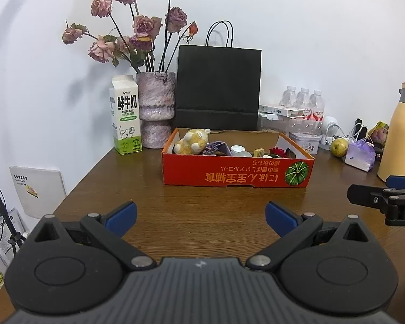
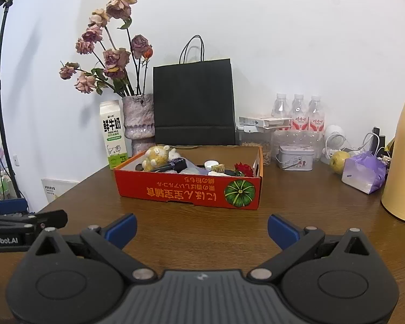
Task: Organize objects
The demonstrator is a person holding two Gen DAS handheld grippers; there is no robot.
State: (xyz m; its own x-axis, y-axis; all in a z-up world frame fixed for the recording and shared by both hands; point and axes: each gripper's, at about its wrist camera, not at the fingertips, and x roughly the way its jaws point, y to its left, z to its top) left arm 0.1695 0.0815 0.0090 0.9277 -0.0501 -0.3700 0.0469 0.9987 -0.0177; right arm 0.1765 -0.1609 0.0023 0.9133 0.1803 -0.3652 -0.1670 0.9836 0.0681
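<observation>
A brown wooden worktop stands against a white wall, seen from two wrist cameras held low over its near edge.

At far left, partly cut off below the worktop's edge, a white panel leans by the wall; its label is too small to read. On the worktop stands a green-and-white milk carton, just beside a mottled pink vase of dried roses — the top blooms run out of the left view.

Behind the centre a black paper bag stands upright. In front of it sits the orange cardboard box, open-topped, its printing upside down. Inside lie a yellow plush toy, a red flower and other small things; the box wall hides most of them, and several are hard to make out.

To the right stand three water bottles, a small tin, a green fruit, a purple tissue pack and a yellow flask, cut off by the frame edge.

The left tongs hover over bare worktop, blue pads wide apart, holding nothing. The right tongs do likewise — spread and empty.
</observation>
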